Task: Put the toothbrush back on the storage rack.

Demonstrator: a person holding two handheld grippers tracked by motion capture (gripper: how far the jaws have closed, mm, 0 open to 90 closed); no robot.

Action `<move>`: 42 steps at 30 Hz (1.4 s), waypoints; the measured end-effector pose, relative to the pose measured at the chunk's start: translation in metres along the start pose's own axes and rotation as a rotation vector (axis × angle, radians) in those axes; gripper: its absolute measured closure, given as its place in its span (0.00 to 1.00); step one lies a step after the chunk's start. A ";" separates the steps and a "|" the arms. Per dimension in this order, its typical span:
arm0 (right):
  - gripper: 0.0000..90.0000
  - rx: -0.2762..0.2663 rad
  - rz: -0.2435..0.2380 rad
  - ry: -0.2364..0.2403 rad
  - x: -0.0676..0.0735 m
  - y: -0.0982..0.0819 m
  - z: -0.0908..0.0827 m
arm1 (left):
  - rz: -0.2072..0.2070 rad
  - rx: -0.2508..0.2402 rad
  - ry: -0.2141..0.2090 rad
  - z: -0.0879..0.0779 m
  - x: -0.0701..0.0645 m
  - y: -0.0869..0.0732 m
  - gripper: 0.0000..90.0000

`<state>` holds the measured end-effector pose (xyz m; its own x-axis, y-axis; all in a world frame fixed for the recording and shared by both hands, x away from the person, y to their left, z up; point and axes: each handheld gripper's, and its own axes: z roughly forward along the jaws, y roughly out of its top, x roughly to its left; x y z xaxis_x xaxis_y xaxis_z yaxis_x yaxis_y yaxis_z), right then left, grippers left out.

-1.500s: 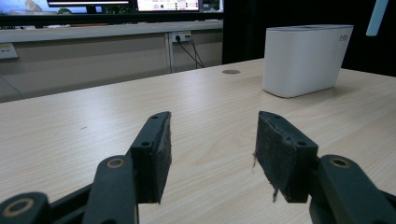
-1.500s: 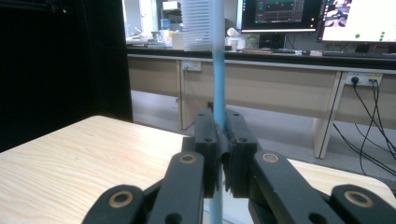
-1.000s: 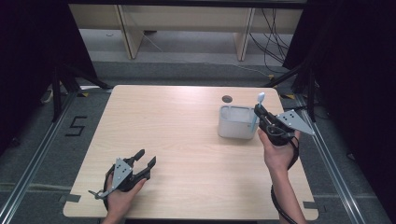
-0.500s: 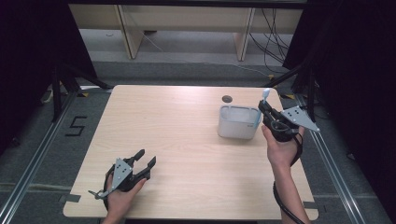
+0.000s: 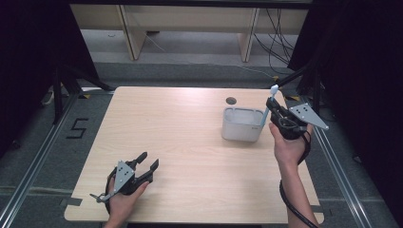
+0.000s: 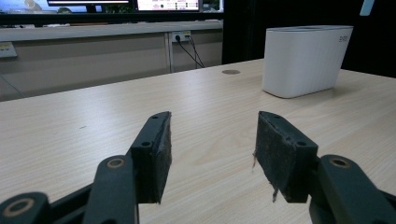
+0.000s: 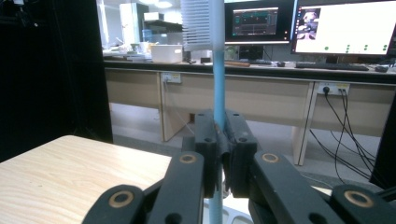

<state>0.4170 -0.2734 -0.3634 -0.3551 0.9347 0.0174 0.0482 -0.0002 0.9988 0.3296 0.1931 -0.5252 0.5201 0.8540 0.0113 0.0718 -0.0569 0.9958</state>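
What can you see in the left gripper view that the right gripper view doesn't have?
The left gripper view has the white plastic rectangular bin standing on the table, and the left gripper with open, empty fingers. The right gripper view has the right gripper shut on a light blue toothbrush with white bristles, held upright. Both have the pale wooden table and monitors behind.

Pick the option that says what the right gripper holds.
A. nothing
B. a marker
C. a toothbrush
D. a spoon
C: the right gripper is shut on the thin blue handle of a toothbrush, whose white bristled head rises above the jaws; in the high view it stands beside the white container.
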 end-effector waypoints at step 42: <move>0.95 0.026 0.008 -0.032 -0.017 0.003 0.029 | -0.006 0.002 0.000 0.000 0.000 0.000 0.51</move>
<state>0.4503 -0.2793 -0.3624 -0.3245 0.9456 0.0233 0.0751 0.0012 0.9972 0.3299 0.1933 -0.5252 0.5200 0.8541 0.0048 0.0766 -0.0523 0.9957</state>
